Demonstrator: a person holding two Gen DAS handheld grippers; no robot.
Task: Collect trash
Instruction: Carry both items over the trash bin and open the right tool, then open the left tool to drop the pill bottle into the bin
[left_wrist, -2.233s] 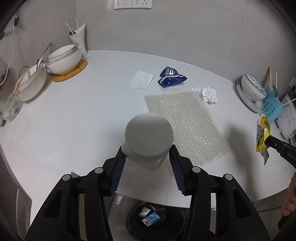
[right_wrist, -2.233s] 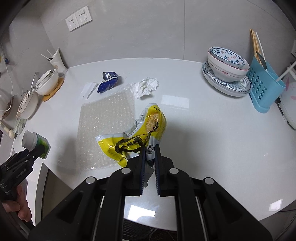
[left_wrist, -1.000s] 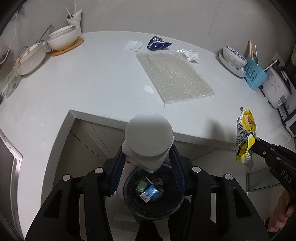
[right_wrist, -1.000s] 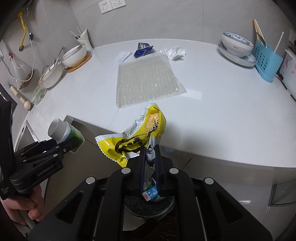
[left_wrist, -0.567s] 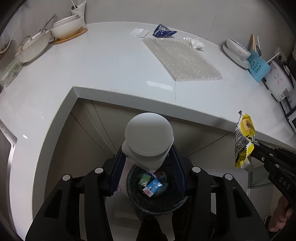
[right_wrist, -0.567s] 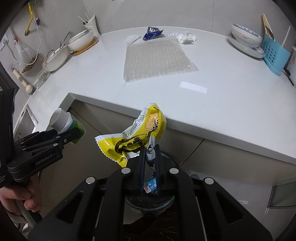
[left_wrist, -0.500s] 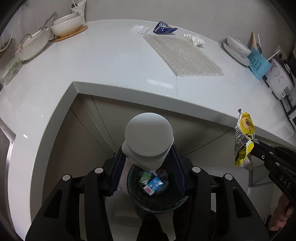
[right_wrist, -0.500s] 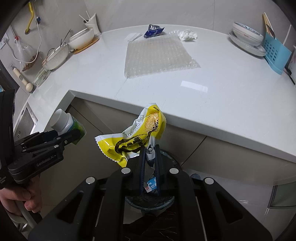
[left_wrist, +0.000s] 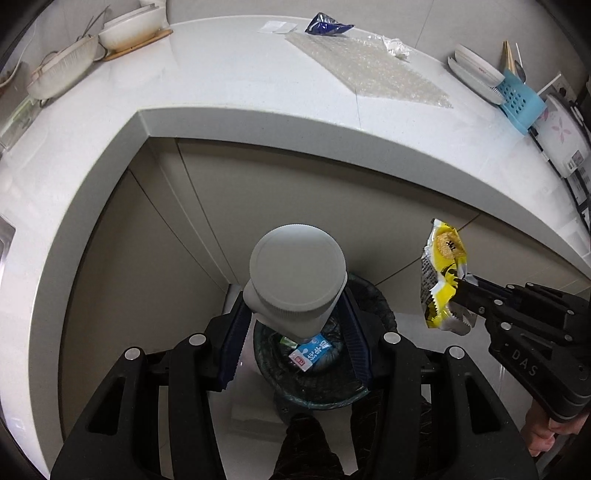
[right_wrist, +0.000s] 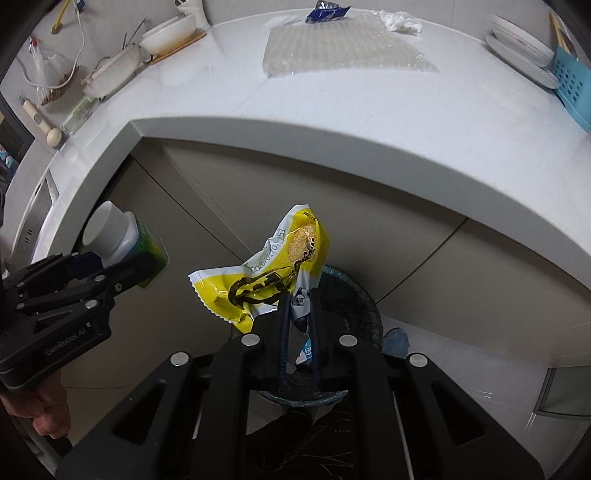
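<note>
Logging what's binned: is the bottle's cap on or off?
On: the white cap covers the bottle held in the left gripper.

On the white surface (left_wrist: 221, 74), stacked bowls (left_wrist: 129, 31) sit at ten o'clock; plates (left_wrist: 476, 72) and a blue rack (left_wrist: 519, 105) at two.

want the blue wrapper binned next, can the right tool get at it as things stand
Probably not yet: the right tool is shut on the yellow snack bag above the bin, while the blue wrapper lies far back on the counter.
</note>
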